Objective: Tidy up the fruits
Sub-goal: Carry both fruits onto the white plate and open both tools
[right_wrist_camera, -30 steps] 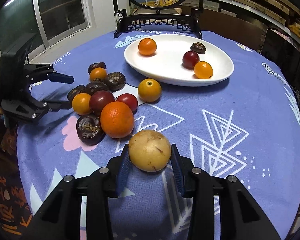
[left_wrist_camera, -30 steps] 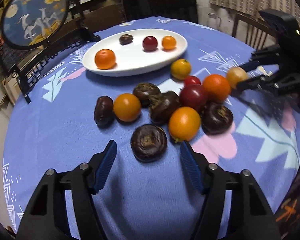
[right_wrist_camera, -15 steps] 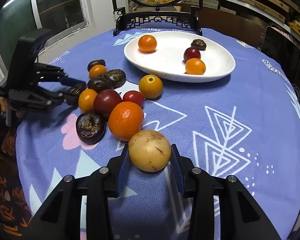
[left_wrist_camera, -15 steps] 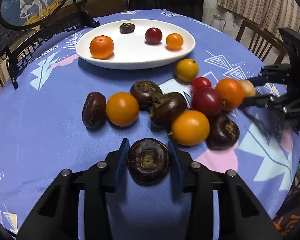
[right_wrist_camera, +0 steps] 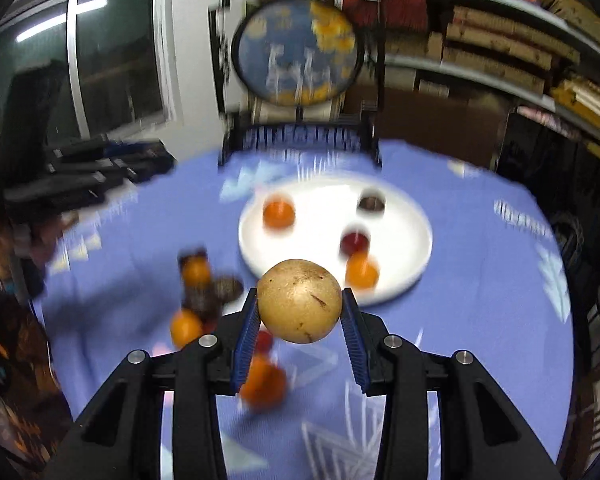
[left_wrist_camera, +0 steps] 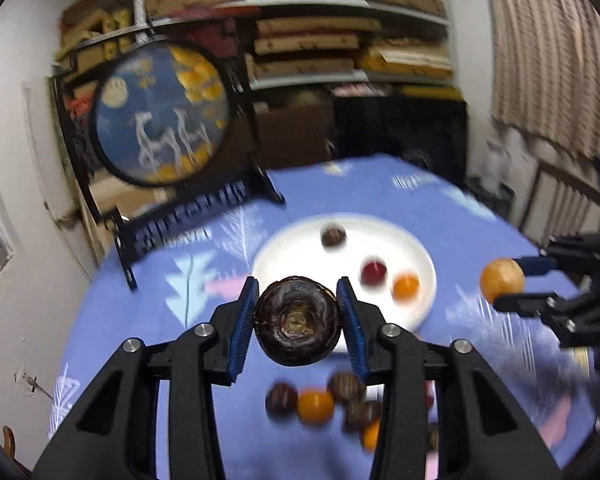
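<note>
while both grippers carry fruit clear of the tablecloth (left_wrist_camera: 148,292), the main hazard is a dropped load. the left gripper (left_wrist_camera: 298,320) is clenched on a dark wrinkled fruit (left_wrist_camera: 298,322), its blue pads (left_wrist_camera: 247,320) pressing the fruit's two sides; the jaws have just closed on it. the right gripper (right_wrist_camera: 300,320) grasps a tan round fruit (right_wrist_camera: 299,301), which sits high between the pad tips rather than deep in the jaws. that shallow hold is the weaker one: a sudden tilt or stop could roll the smooth fruit forward and out.

the white plate (right_wrist_camera: 416,256) lies at the far middle of the table and already holds four small fruits, including an orange one (right_wrist_camera: 278,214) on its left part. a release from too high may knock these or let the new fruit roll over the low rim.

the loose pile of fruit (left_wrist_camera: 320,404) lies near, below the left gripper. a fall here would scatter it.

both grippers head toward the same plate, judging by the task. the right gripper shows at the right edge of the left view, so their paths could cross and the jaws could collide. the blur in both views makes exact clearances impossible to tell.
</note>
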Tool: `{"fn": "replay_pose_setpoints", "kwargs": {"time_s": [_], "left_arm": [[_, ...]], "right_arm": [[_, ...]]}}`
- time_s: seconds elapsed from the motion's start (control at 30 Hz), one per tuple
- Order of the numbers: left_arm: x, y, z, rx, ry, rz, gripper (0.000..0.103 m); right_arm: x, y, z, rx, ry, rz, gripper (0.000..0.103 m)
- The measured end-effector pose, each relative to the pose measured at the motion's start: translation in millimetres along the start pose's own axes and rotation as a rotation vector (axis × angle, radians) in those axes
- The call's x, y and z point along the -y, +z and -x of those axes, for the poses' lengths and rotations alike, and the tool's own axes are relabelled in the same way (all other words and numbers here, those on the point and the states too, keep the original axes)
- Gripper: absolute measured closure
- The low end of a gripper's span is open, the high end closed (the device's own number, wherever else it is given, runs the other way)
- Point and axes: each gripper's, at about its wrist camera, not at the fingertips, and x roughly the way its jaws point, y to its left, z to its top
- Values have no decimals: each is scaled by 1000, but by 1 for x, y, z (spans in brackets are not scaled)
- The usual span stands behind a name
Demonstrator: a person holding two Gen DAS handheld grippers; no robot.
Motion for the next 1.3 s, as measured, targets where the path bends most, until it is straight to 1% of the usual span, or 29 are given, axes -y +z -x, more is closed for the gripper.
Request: {"fn": "replay_pose_setpoints", "kwargs": {"time_s": [0.07, 0.13, 0.23, 0.3, 0.43, 0.5, 0.57, 0.6, 0.67, 0.73, 0.83, 0.97, 1.03, 1.3], "left_arm": [[1, 11, -13, -3, 16, 26, 64], [6, 18, -35, -26, 31, 51, 64], [10, 20, -63, -74, 19, 84, 64], [12, 20, -84, -91, 43, 84, 64], [14, 16, -114, -117, 85, 92, 64], [11, 10, -123, -126, 87, 106, 64], [8, 3, -130, -140, 67, 126, 64], [10, -1, -137, -164, 65, 113, 64], [11, -4, -141, -169, 77, 87, 64], [12, -6, -143, -176, 62, 84, 64], [13, -8, -146, -183, 58, 73, 64], [16, -10, -153, -205, 55, 61, 64], [18, -12, -156, -215, 56, 57, 64], [21, -14, -159, -226, 58, 50, 63]], "right_arm": [[6, 19, -1, 48, -5, -22, 63], [12, 32, -6, 78, 4, -56, 63], [21, 49, -20, 101, 5, -85, 63], [29, 58, -36, 100, 15, -118, 63], [40, 63, -71, 74, 16, -176, 63], [45, 62, -85, 62, 19, -198, 63], [49, 58, -100, 50, 20, -214, 63], [48, 56, -105, 47, 25, -221, 63], [52, 50, -115, 43, 42, -245, 63], [54, 45, -127, 5, 43, -252, 63], [56, 42, -135, -11, 41, -264, 63], [54, 43, -140, -6, 43, -268, 63], [53, 43, -142, -3, 30, -263, 63], [56, 41, -145, -3, 32, -272, 62]]}}
